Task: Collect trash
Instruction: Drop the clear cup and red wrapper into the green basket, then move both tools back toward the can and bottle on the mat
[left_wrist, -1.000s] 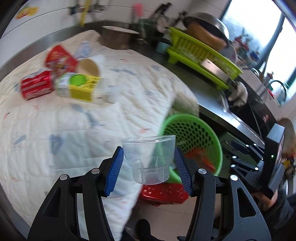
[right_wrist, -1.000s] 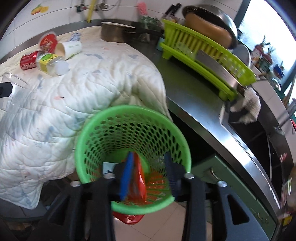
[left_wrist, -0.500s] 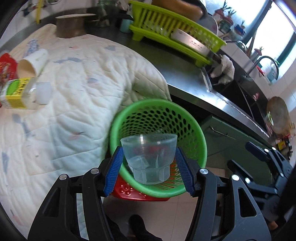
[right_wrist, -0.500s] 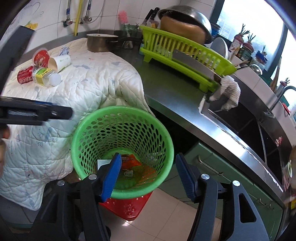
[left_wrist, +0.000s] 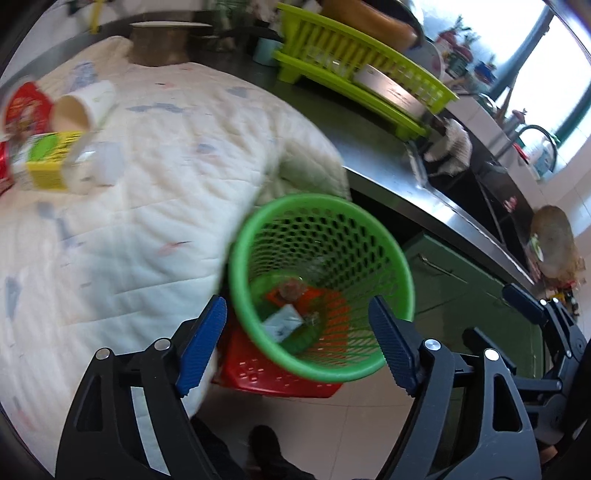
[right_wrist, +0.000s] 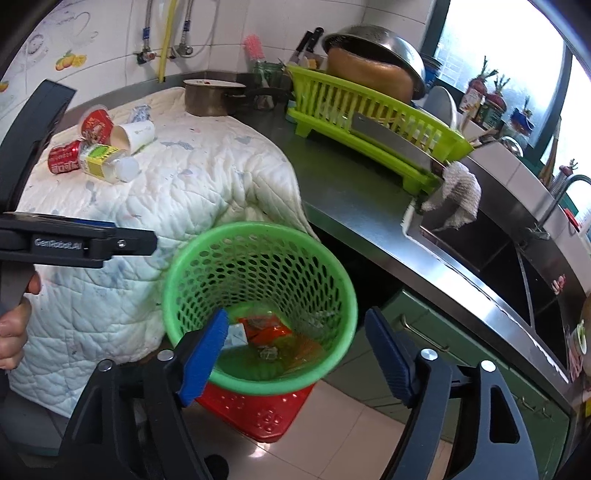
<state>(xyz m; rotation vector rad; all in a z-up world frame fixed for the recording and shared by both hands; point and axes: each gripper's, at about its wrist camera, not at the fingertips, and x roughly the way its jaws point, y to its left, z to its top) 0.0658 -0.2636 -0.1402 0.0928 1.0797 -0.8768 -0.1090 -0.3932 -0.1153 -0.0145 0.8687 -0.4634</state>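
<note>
The left gripper (left_wrist: 297, 345) hangs over the round green perforated plastic basket (left_wrist: 321, 354), its blue-padded fingers (left_wrist: 201, 345) spread wide with nothing between them. The right gripper (right_wrist: 295, 356) is likewise agape and empty above that basket (right_wrist: 258, 376), which stands on a red plastic stool (right_wrist: 255, 410) at the worktop's front edge. Orange wrappers (right_wrist: 264, 328) and a clear plastic cup (left_wrist: 314, 266) lie inside. A white paper cup (right_wrist: 135, 134), red can (right_wrist: 62, 158) and yellow-labelled bottle (right_wrist: 107, 162) lie on the white quilted cloth (right_wrist: 177, 184) near the worktop's back left corner.

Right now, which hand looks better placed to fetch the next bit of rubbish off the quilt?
Probably left: the left gripper is open, empty and nearer the paper cup and bottle on the quilt.
</note>
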